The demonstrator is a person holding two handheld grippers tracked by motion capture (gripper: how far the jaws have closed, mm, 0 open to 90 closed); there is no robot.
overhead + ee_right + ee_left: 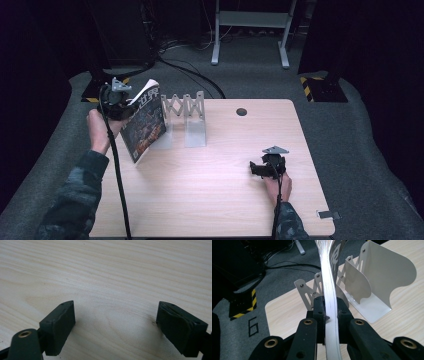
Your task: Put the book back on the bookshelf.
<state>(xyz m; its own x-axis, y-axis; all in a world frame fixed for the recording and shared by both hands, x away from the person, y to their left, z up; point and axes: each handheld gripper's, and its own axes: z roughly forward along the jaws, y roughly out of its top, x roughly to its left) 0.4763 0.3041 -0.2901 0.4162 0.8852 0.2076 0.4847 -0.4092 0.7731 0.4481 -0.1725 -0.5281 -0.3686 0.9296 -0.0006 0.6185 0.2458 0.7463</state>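
High view: left claw (120,102) clamps thin, floppy dark-covered magazine (145,125) at twelve o'clock edge; grip nearer spine advised. Right claw (263,169) gapes empty.

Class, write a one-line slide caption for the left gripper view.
Left gripper clamps a magazine by its page edges before a metal expanding bookstand.

Large white characters, "世界", are printed across the top of the cover of the magazine (144,125) seen in the high view; the smaller print lower on that cover is too blurred to be read. In the left gripper view, a single white character is partly seen on the same cover, and the numeral "6" (253,327) is marked in black on the grey floor (227,340) beside the table.
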